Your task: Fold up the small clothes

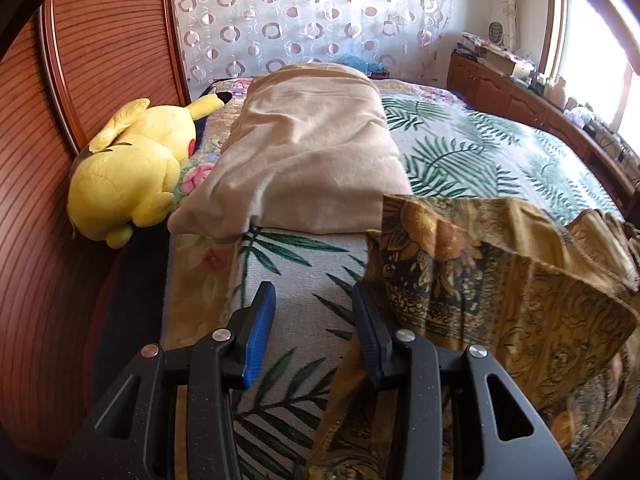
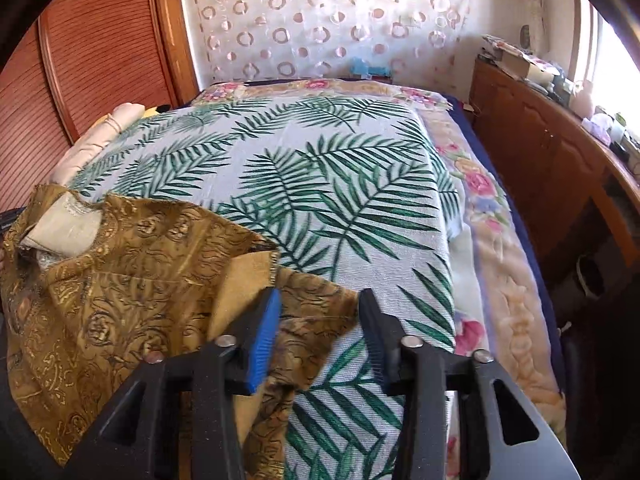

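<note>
A small golden-brown patterned garment (image 1: 500, 280) lies rumpled on the palm-leaf bedspread (image 1: 460, 152). In the left wrist view it is at the right, and its edge drapes against the right finger. My left gripper (image 1: 314, 300) is open, over the bedspread at the garment's left edge. In the right wrist view the garment (image 2: 120, 292) lies at the lower left, with a pale collar lining showing. My right gripper (image 2: 320, 304) is open, and a corner of the garment lies between the fingers.
A beige folded blanket (image 1: 312, 152) and a yellow plush toy (image 1: 132, 168) lie at the bed's left. A wooden wardrobe (image 1: 80, 60) stands on the left. A low wooden cabinet (image 2: 552, 152) with clutter runs along the right under a window.
</note>
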{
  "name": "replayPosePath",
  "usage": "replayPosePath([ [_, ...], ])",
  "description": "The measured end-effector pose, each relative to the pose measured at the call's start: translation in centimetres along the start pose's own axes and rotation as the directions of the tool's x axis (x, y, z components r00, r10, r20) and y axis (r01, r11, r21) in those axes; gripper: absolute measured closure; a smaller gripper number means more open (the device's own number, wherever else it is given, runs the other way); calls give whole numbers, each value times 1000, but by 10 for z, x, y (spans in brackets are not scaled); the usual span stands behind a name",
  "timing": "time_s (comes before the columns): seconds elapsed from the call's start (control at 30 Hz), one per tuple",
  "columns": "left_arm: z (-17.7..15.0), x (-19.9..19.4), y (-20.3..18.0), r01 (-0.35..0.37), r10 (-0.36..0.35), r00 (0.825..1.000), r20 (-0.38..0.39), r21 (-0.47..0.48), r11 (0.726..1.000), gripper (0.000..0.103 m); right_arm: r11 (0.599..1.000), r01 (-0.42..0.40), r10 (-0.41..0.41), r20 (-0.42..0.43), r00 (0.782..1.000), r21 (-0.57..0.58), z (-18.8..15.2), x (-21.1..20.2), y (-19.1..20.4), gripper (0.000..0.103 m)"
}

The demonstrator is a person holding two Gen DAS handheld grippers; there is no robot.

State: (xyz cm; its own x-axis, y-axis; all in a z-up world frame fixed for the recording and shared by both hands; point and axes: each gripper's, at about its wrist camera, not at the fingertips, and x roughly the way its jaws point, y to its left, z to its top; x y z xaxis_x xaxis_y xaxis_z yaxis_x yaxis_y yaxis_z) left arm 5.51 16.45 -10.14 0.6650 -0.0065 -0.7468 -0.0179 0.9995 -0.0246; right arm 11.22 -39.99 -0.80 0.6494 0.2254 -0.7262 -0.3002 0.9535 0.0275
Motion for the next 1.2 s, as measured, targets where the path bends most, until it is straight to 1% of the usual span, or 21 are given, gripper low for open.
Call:
replayPosePath([
  [0.03,0,-1,0,16,-16,1000,-1,-10,1000,62,1000,4,-4,1,1000,6,0,2,-1,45],
  [0.1,-1,-3,-1,28,-28,1000,-5,-13,1000,62,1000,-8,8,1,1000,30,0,4,-5,43],
  [0.2,-2,-7,-6,39,-39,999,7,-4,999,62,1000,-5,5,3,1000,26,0,6,-4,43],
  [0.27,-2,-11,-8,74,-74,997,19,-4,997,62,1000,-2,2,2,1000,23,1,6,-3,43],
  [0.37,-3,-8,-12,102,-102,995,-1,1,995,62,1000,-5,5,1,1000,22,0,6,-3,43],
  [0.43,-5,-8,-15,141,-141,990,-12,8,990,62,1000,-9,9,0,1000,22,-1,6,-3,43],
  [0.5,-6,-9,-19,148,-148,989,-13,15,989,62,1000,-17,17,0,1000,25,-1,7,-4,43],
  [0.6,-6,-11,-24,181,-181,983,-16,24,983,62,999,-28,28,-1,1000,27,-2,6,-5,43],
  [0.7,-6,-8,-26,181,-180,983,-23,26,983,62,999,-38,38,-3,999,25,-3,6,-5,43],
  [0.77,-5,-7,-26,184,-184,983,-19,23,983,62,998,-55,55,-2,998,21,-3,6,-4,52],
  [0.83,-5,-7,-26,187,-186,982,-16,25,982,62,996,-93,93,-5,996,13,-3,5,-1,74],
  [0.87,-5,-7,-26,190,-189,982,-15,27,981,62,993,-114,115,-9,993,5,-4,5,1,80],
  [0.9,-5,-7,-26,194,-193,981,-15,30,981,68,991,-133,133,-12,991,0,-5,5,4,91],
  [0.93,-5,-7,-28,210,-209,978,-19,34,977,73,989,-145,145,-11,989,-10,-6,4,6,92],
  [1.0,-6,-9,-30,244,-243,970,-27,37,969,95,989,-144,144,0,990,-28,-7,1,10,94],
  [1.03,-7,-11,-32,253,-252,967,-27,45,966,97,987,-156,157,13,988,-24,-7,-3,11,94],
  [1.1,-7,-18,-37,241,-241,970,-7,69,968,100,987,-157,158,51,986,-25,-8,-15,10,94],
  [1.17,-6,-31,-38,221,-224,974,37,76,972,101,988,-149,151,91,984,-28,-7,-30,11,95],
  [1.2,-4,-40,-38,221,-226,972,64,76,972,101,987,-157,159,110,981,-28,-6,-39,11,95],
])
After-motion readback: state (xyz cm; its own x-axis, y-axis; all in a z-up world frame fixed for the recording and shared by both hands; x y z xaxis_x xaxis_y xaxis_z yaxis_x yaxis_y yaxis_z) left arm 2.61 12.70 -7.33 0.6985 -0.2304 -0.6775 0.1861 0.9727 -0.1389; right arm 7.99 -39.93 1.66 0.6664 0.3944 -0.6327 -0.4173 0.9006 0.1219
